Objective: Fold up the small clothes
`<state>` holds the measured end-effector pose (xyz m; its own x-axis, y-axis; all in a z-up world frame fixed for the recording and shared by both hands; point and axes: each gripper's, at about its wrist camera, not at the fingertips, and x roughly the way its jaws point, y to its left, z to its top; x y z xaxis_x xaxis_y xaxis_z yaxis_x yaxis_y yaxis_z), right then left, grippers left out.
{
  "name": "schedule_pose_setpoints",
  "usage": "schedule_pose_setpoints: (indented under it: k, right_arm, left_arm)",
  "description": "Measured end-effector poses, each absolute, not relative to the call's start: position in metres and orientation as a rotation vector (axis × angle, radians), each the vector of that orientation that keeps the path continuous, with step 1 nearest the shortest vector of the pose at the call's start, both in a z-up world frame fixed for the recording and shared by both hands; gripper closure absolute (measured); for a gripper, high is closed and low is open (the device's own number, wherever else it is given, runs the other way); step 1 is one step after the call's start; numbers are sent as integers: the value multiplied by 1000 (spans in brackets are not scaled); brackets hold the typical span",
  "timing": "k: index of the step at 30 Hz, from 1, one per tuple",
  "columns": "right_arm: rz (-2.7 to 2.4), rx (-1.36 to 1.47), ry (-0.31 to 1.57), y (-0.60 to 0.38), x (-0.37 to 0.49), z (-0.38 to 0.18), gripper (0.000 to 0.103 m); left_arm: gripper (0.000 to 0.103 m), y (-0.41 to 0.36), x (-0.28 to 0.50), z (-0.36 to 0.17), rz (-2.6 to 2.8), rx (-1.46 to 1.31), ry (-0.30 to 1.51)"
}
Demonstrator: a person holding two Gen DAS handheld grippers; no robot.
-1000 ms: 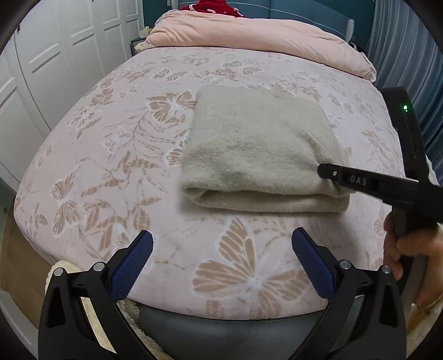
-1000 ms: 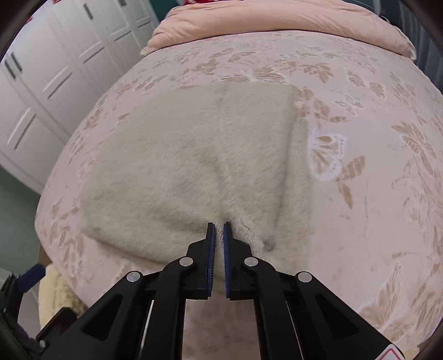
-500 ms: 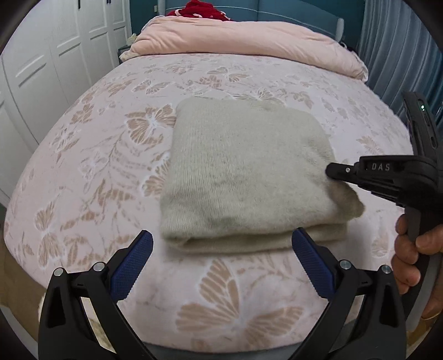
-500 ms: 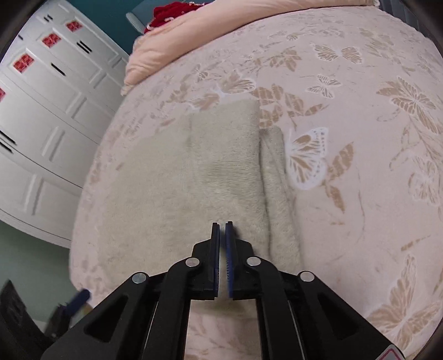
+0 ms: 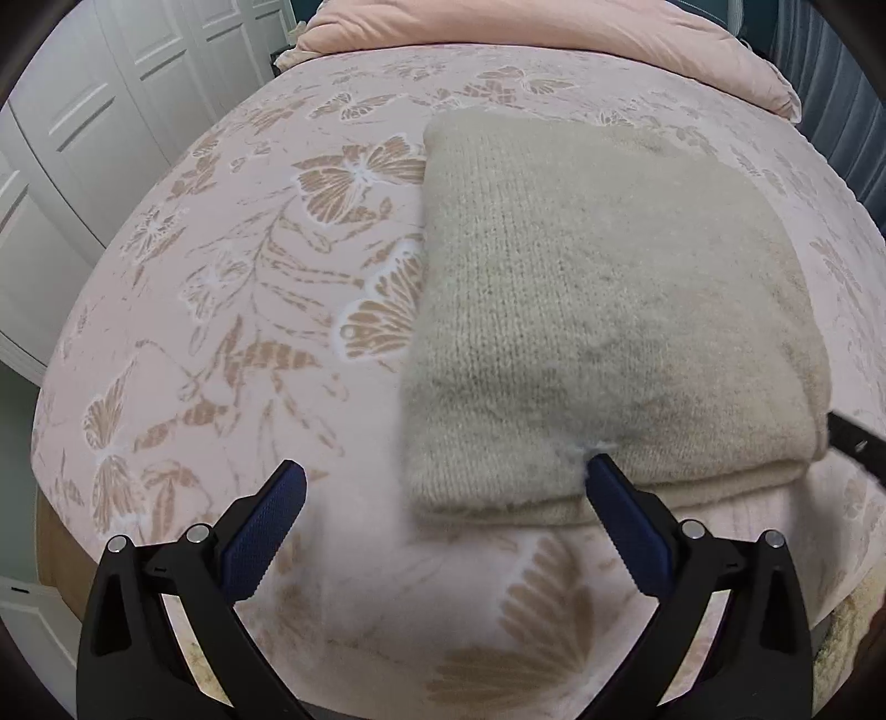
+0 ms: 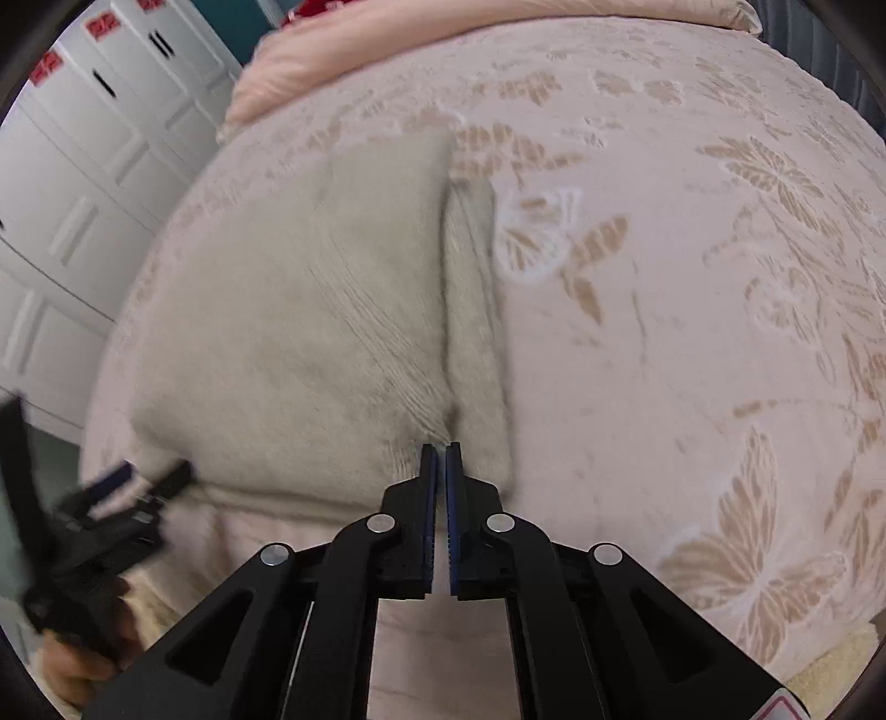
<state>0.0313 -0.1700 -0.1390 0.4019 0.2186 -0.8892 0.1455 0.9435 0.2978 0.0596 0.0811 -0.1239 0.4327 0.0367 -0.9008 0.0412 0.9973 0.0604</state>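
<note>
A folded beige knit sweater [image 5: 598, 310] lies on the pink butterfly bedspread [image 5: 249, 310]. My left gripper [image 5: 443, 479] is open, its jaws wide apart around the sweater's near left corner, the right fingertip [image 5: 601, 471] touching the folded edge. In the right wrist view the sweater [image 6: 310, 332] fills the left half. My right gripper [image 6: 440, 451] is shut at the sweater's near right corner; I cannot tell whether fabric is pinched between the pads. The left gripper shows blurred at the lower left of the right wrist view [image 6: 138, 482]. The right gripper's tip [image 5: 853, 443] shows at the right edge of the left wrist view.
A pink duvet [image 5: 531, 39] lies bunched at the head of the bed. White wardrobe doors [image 5: 83, 138] stand along the left side. A cream fluffy rug [image 6: 830, 664] lies on the floor at the bed's foot.
My left gripper has moved forward and right to the sweater's near left corner. My right gripper has stayed shut at the near right corner.
</note>
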Motion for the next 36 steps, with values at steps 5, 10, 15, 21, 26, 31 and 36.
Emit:
schedule_pose_setpoints:
  k: [5,10,15,21,26,31,36]
  right_arm:
    - [39,410,1059,-177,-20,-97,92]
    - [-84,247,1024,-152,-72,-92,74]
    - [-106,241,1025,-139,-98,-106,60]
    - [-111,218,1039,-129,-105,-108,57]
    - [-122,207,1046,-127,-107,-108,56]
    - [-139,197,1044,-121,-106,-103,56]
    - [-141,193,1043,-117,-103,-103,56]
  left_arm:
    - [5,79,15,-91,-72,14,1060]
    - [5,59,-26,-72,-121,46,981]
    - [5,36,-50,-79,-166,62,988]
    - [5,27,-65,-86,-149,85,985]
    - [5,29,-70,-85,-129,110,959]
    - [5,32,-69,-83,-113,101,957]
    - [5,34,-67,-81,-98,103,948]
